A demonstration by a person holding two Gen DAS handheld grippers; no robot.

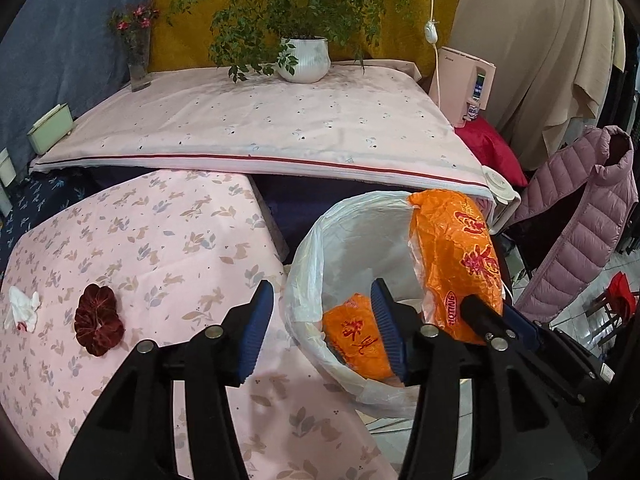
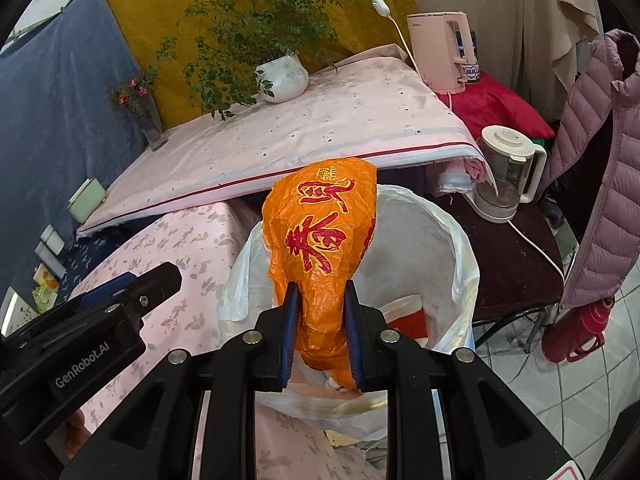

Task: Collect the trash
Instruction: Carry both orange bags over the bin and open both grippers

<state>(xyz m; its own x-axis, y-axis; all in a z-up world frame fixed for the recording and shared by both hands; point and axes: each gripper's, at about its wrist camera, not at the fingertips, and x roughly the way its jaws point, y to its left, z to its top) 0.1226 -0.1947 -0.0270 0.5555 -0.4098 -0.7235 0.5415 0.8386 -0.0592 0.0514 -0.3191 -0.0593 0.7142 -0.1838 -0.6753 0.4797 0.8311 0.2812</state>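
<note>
While the white tissue (image 1: 22,307) and a dark red scrunchie (image 1: 98,319) are lying at the lower left of the left wrist view on the floral desk (image 1: 168,248), the left tool (image 1: 322,330) is standing half open with nothing between its blue pads. To its right, the lined trash bin (image 1: 320,248) is holding one orange wrapper piece (image 1: 354,336) low inside. Further right, the right tool (image 2: 320,334) is pinching the orange bag (image 2: 320,232), whose long axis is running up and away from the pads, over the bin's mouth. The bag is hanging directly above the opening, so letting go looks like the coming move. The bag is hiding much of the bin's bottom.
</note>
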